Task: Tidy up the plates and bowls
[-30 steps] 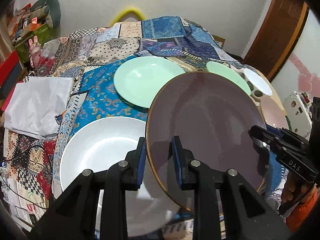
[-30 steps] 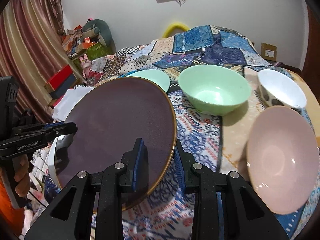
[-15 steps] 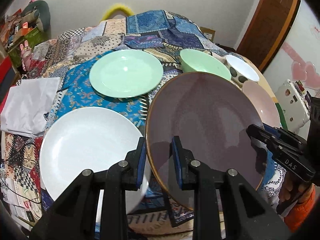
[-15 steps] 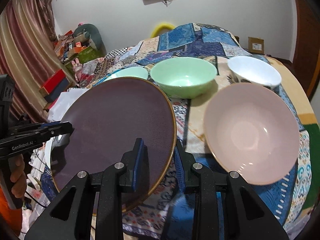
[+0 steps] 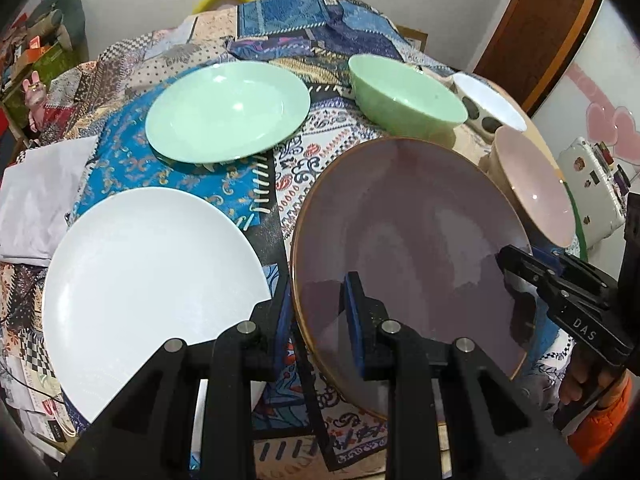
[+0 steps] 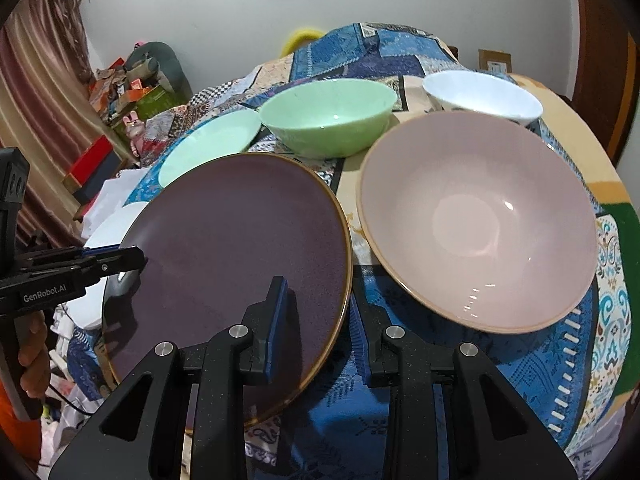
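Observation:
A dark purple plate with a gold rim hangs tilted over the table, held by both grippers. My left gripper is shut on its left rim, and my right gripper is shut on its right rim. Each view shows the other gripper clamped on the far edge: the right gripper and the left gripper. On the table lie a white plate, a green plate, a green bowl, a white spotted bowl and a pink bowl.
A patchwork cloth covers the round table. A folded white cloth lies past the table's left edge. Boxes and toys crowd the left wall. A white case with stickers stands right of the table.
Both grippers carried the purple plate rightward and lower. It no longer overlaps the white plate, and the bowls now look nearer. Both grips stay the same.

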`<state>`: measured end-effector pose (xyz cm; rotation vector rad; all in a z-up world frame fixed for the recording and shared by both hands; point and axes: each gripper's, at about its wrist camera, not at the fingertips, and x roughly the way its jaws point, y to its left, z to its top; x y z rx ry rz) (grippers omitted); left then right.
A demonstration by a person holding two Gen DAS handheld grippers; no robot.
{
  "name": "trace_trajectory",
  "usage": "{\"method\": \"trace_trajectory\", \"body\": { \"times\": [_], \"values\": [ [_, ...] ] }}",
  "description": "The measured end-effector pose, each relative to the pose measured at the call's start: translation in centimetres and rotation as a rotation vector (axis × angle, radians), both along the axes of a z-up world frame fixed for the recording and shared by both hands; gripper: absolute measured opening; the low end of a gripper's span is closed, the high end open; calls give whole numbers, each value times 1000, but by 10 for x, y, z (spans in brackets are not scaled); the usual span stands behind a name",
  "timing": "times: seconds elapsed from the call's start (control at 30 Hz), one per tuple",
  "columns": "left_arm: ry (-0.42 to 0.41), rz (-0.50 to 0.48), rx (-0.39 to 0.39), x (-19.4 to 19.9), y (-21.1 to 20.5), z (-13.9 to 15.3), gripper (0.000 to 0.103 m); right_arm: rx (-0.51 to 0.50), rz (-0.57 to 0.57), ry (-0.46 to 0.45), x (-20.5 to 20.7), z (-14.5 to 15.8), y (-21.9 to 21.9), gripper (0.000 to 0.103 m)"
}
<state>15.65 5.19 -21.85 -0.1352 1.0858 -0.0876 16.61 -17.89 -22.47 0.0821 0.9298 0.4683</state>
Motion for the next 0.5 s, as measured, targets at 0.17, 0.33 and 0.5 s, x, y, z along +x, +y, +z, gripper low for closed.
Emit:
{"method": "trace_trajectory", "body": {
  "times": [0.17,0.33,0.5],
  "values": [
    [25,1,1,9,0,-11,25,-9,-12,8,2,-6,0,27],
    [31,4,0,14,0,-15,25,-18,-8,7,1,-10,0,27],
    [32,5,-2,19,0,-18,25,-24,-26,-2,4,-10,0,27]
  ]
}}
